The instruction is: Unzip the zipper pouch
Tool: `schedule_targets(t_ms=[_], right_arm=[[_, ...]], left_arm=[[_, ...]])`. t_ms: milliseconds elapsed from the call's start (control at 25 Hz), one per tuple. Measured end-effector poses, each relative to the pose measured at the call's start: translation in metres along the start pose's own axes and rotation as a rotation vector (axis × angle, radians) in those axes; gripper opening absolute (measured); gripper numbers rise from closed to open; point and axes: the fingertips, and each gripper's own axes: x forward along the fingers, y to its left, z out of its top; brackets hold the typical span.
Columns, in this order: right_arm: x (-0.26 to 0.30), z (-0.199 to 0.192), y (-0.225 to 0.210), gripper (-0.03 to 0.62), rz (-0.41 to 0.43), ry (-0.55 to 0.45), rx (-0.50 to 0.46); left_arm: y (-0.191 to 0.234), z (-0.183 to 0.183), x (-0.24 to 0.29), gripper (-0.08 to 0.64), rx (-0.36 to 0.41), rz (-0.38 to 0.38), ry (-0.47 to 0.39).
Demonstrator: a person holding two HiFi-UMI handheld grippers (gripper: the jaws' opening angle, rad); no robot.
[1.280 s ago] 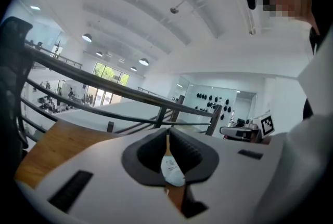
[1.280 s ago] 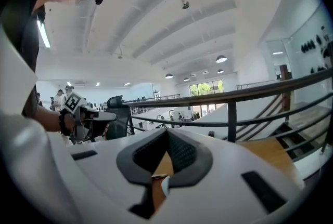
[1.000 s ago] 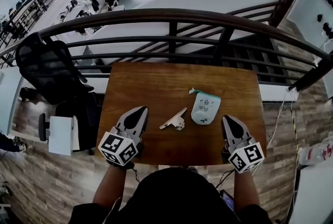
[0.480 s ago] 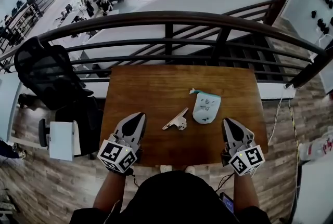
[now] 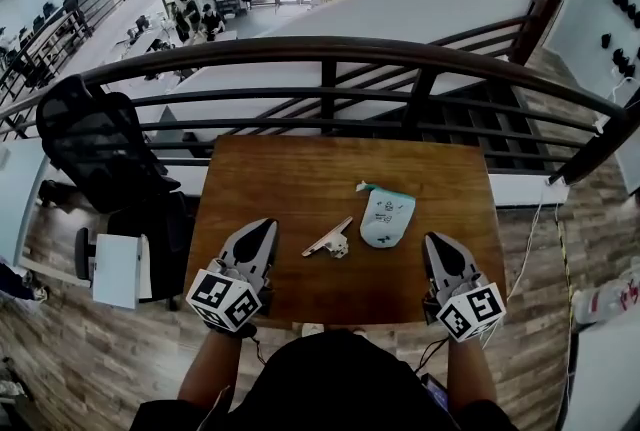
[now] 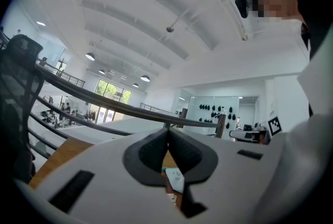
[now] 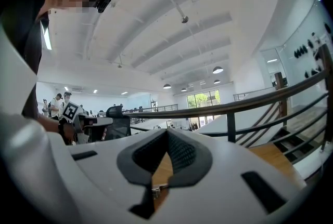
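A zipper pouch [image 5: 387, 218] and a small white piece [image 5: 329, 239] are being carried by the wooden table [image 5: 290, 179]. The pouch is being seen at about two o'clock from the piece, near but apart.

Wooden table [image 5: 300, 181] beside dark railing [image 5: 330, 54], plank floor [image 5: 70, 349]

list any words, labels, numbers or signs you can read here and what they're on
No words or numbers can be read anywhere.
pouch: small dark print, too small to read.
left tool, right tool: square black-and-white markers, patterns only, no letters.
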Motion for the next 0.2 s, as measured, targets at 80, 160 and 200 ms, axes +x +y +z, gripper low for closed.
schedule_targets(t_ms=[80,160,200], right_arm=[[-0.003,-0.0011,-0.0031,-0.008,0.004,0.003,-0.002],[-0.0061,-0.0028,-0.0053,-0.008,0.011,0.009,-0.002],[-0.0076,-0.0037,-0.0062,-0.008,0.015,0.012,-0.003]], left_arm=[[-0.005,-0.0005,0.0025,0.014,0.005,-0.001,-0.001],[-0.0091,-0.0011,0.004,0.014,0.006,0.003,0.0],[-0.0112,-0.0015,0.0047,0.014,0.006,0.005,0.001]])
